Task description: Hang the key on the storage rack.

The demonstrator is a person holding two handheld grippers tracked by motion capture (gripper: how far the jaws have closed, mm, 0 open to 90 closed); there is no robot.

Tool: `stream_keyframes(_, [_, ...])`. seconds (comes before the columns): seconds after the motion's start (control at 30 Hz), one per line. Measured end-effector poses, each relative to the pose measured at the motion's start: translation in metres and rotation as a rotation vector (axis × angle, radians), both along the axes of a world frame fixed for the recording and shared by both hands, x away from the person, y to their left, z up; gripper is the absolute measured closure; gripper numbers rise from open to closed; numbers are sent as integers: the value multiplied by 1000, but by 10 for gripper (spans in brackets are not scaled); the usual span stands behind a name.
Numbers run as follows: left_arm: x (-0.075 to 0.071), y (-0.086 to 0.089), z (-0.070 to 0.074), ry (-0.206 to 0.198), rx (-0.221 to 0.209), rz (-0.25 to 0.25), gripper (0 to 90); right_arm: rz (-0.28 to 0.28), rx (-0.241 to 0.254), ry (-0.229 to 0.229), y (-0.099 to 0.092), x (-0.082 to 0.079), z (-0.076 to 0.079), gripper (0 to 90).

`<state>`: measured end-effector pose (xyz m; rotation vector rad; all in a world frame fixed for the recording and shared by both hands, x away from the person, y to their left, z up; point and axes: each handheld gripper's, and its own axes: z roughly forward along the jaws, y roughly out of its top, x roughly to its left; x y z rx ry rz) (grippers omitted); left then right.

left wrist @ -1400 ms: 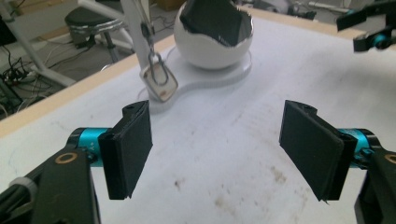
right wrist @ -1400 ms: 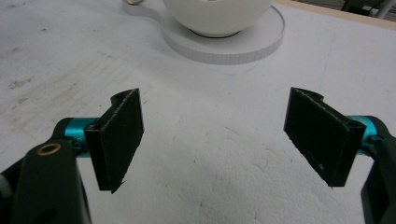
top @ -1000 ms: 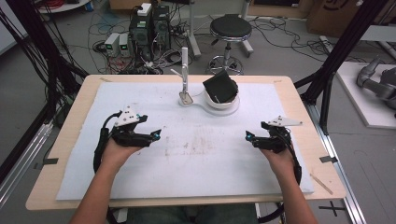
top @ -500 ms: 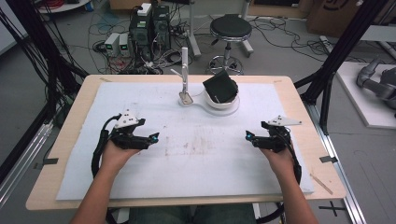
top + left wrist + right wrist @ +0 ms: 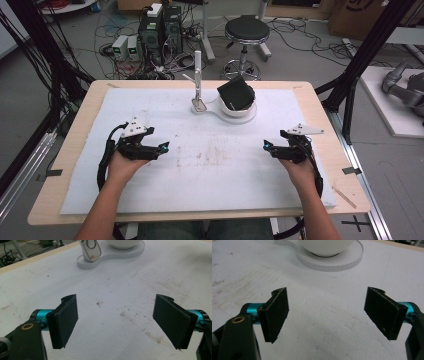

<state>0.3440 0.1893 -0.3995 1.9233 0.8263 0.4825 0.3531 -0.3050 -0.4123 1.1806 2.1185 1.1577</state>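
Even, diffuse overhead light keeps all views bright, with only faint, soft shadows. The white mat [image 5: 210, 175] on the table [image 5: 75, 135] looks nearly washed out. The high view is soft and slightly grainy; both gripper views blur toward the far edge.

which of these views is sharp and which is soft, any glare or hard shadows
High view: soft and a little blurry, even light, no hard shadows on the white mat. Left gripper view: near pads crisp, the white stand slightly softer at the top. Right gripper view: the bowl is bright, nearly washed out.
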Motion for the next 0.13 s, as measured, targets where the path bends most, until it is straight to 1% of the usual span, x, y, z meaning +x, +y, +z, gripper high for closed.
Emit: stream_keyframes(0.13, [0, 0, -1, 8, -5, 0, 203, -2, -1, 0, 0, 0, 0, 201])
